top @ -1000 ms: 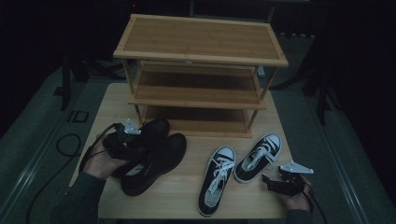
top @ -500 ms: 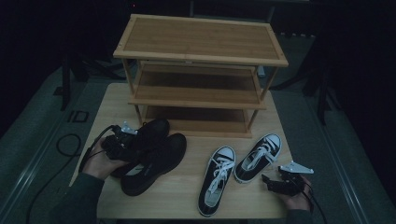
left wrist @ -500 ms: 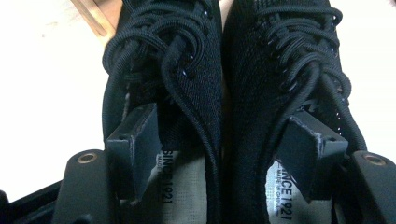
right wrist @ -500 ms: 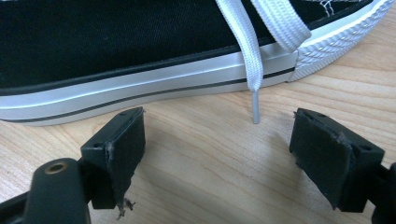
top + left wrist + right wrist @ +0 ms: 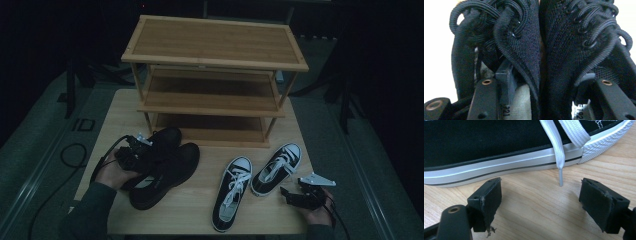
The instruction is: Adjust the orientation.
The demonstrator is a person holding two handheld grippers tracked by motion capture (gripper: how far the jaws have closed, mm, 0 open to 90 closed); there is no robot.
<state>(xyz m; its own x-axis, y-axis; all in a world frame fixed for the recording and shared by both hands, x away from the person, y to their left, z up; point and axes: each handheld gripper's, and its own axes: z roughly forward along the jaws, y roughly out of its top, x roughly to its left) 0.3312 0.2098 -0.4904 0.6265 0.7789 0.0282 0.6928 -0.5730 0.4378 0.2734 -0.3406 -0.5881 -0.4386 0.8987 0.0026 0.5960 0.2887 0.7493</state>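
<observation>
The left gripper [image 5: 142, 150] pinches both black shoes [image 5: 541, 50] by their inner collars at the table's [image 5: 200, 215] front left, so one could slip free when lifted, while the right gripper [image 5: 540, 202] waits open beside a sneaker [image 5: 499, 147].

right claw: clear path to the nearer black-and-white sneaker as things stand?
Probably yes. The right claw is open, holds nothing, and sits on bare table just beside that sneaker. Between them only a white lace tip hangs down. The left claw is busy with the black shoes.
</observation>
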